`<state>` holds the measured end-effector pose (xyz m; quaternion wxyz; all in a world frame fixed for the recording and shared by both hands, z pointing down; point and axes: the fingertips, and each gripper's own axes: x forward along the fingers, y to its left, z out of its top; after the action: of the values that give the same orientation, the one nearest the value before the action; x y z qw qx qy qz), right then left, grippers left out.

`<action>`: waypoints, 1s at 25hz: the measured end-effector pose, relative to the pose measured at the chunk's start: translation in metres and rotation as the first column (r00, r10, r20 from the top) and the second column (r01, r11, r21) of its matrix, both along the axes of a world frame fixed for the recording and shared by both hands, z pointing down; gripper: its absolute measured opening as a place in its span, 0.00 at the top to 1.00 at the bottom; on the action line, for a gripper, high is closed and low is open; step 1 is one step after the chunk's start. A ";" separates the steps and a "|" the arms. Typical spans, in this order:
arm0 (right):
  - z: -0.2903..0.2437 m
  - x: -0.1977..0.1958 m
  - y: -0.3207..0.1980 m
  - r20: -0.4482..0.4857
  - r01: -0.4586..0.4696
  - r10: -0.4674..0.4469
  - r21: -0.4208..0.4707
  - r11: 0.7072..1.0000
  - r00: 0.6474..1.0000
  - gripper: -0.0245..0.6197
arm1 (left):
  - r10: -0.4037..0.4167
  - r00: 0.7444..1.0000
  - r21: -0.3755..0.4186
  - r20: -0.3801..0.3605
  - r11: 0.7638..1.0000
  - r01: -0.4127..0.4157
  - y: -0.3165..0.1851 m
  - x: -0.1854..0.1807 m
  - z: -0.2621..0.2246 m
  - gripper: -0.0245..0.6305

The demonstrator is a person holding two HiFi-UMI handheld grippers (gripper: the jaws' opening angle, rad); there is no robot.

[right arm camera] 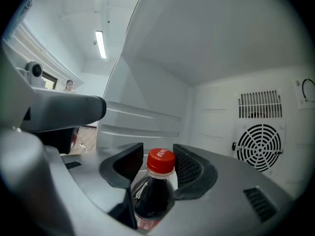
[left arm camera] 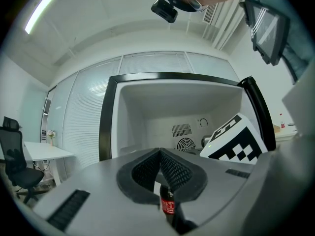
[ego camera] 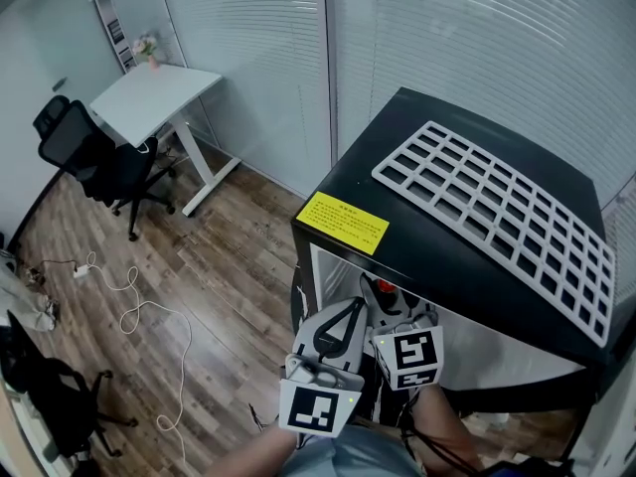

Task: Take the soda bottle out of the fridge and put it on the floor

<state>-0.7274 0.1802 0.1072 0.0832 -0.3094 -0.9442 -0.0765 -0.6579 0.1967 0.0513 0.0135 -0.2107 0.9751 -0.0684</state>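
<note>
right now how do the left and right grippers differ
Jaws: the left gripper has its jaws pressed together on nothing, while the right gripper has its jaws apart around the soda bottle, apparently gripping it just below the red cap.
Place: the right gripper reaches inside the fridge, while the left gripper sits outside its opening, looking in.
Shared: both point toward the fridge's back wall.

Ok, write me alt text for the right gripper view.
A dark soda bottle with a red cap stands between the two pads of the right claw, inside a white fridge. Whether the pads actually touch it is unclear. A round fan grille sits on the back wall at right.
</note>
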 end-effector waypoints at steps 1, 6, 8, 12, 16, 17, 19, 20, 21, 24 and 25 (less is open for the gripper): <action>0.001 -0.001 0.000 -0.004 0.000 0.000 0.000 1.000 1.000 0.65 | -0.001 1.000 0.002 -0.002 1.000 0.001 0.000 0.000 0.000 0.94; 0.002 -0.005 0.000 -0.007 -0.013 0.013 0.020 1.000 1.000 0.71 | -0.007 1.000 0.002 -0.009 1.000 0.007 0.003 0.000 0.002 0.94; 0.003 -0.006 0.000 -0.010 -0.013 0.014 0.032 0.999 1.000 0.73 | -0.008 1.000 0.005 -0.005 1.000 0.008 0.004 -0.001 0.002 0.94; 0.003 -0.006 0.004 -0.025 -0.012 0.013 0.043 0.999 1.000 0.73 | -0.010 1.000 0.009 -0.003 1.000 0.010 0.004 -0.001 0.002 0.94; 0.004 -0.006 0.004 -0.030 -0.012 0.013 0.049 0.999 0.999 0.73 | -0.008 1.000 0.008 -0.010 1.000 0.008 0.005 0.000 0.003 0.94; 0.005 -0.006 0.004 -0.032 -0.008 0.010 0.053 0.999 0.999 0.73 | -0.008 1.000 0.010 -0.008 1.000 0.008 0.005 0.000 0.003 0.94; 0.007 -0.006 0.003 -0.035 -0.003 0.005 0.055 0.998 0.999 0.74 | -0.009 1.000 0.013 -0.004 1.000 0.009 0.006 0.001 0.001 0.94; 0.006 -0.006 0.002 -0.036 -0.006 0.008 0.050 0.999 0.999 0.75 | -0.009 1.000 0.012 -0.003 1.000 0.009 0.007 0.001 0.001 0.94; 0.006 -0.005 0.000 -0.034 -0.011 0.013 0.044 0.999 0.999 0.75 | -0.009 1.000 0.010 -0.002 1.000 0.009 0.007 0.002 0.000 0.94; 0.003 0.002 -0.003 -0.020 -0.021 0.021 0.039 0.999 1.000 0.75 | -0.013 1.000 0.015 0.003 1.000 0.013 0.011 0.004 -0.003 0.94; 0.002 0.006 -0.003 -0.017 -0.021 0.022 0.042 0.999 1.000 0.75 | -0.016 1.000 0.020 0.007 1.000 0.015 0.012 0.005 -0.005 0.94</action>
<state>-0.7217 0.1775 0.1094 0.0987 -0.2981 -0.9449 -0.0925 -0.6531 0.2090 0.0462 0.0184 -0.2028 0.9772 -0.0597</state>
